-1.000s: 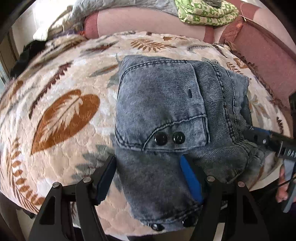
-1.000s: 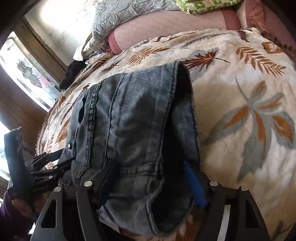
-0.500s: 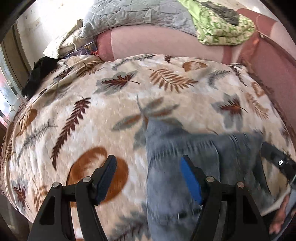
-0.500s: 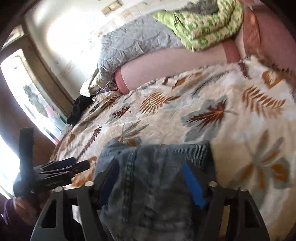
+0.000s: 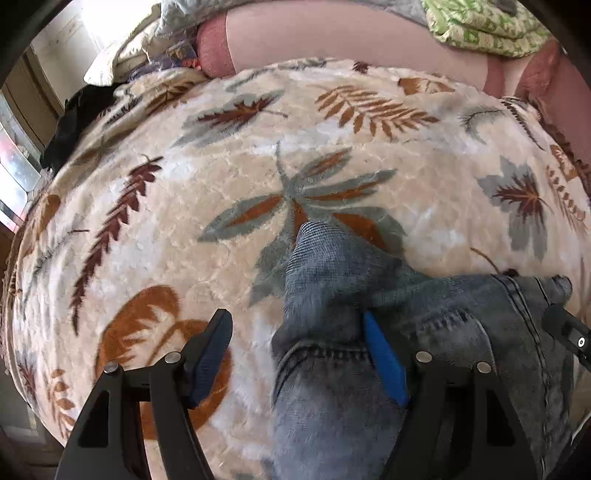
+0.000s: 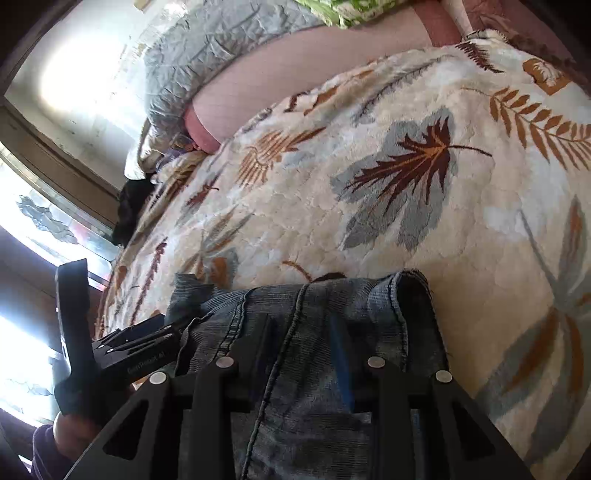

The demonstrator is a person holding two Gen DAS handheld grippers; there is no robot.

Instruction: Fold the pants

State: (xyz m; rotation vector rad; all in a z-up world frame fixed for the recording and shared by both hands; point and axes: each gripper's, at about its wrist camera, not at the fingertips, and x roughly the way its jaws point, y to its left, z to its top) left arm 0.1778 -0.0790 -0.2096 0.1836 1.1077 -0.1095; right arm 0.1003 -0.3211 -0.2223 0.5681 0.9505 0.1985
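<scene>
The folded blue denim pants (image 5: 424, 332) lie at the near edge of a leaf-patterned blanket (image 5: 258, 147). My left gripper (image 5: 295, 350) is open; its right finger (image 5: 384, 365) rests against the denim and its left finger (image 5: 207, 354) hangs over bare blanket. In the right wrist view the pants (image 6: 314, 332) fill the bottom centre. My right gripper (image 6: 303, 343) has its jaws apart with a fold of denim draped between and over them. The left gripper (image 6: 147, 347) touches the pants' left edge there.
A pink bolster (image 5: 332, 40) runs along the far side of the bed. A grey quilt (image 6: 214, 48) and a green patterned cloth (image 5: 480, 22) lie on it. A dark garment (image 6: 129, 210) sits at the far left by a window (image 6: 44, 229).
Both grippers have swung up and forward, so the pants now sit lower in both views. The left gripper no longer straddles the pants' near edge.
</scene>
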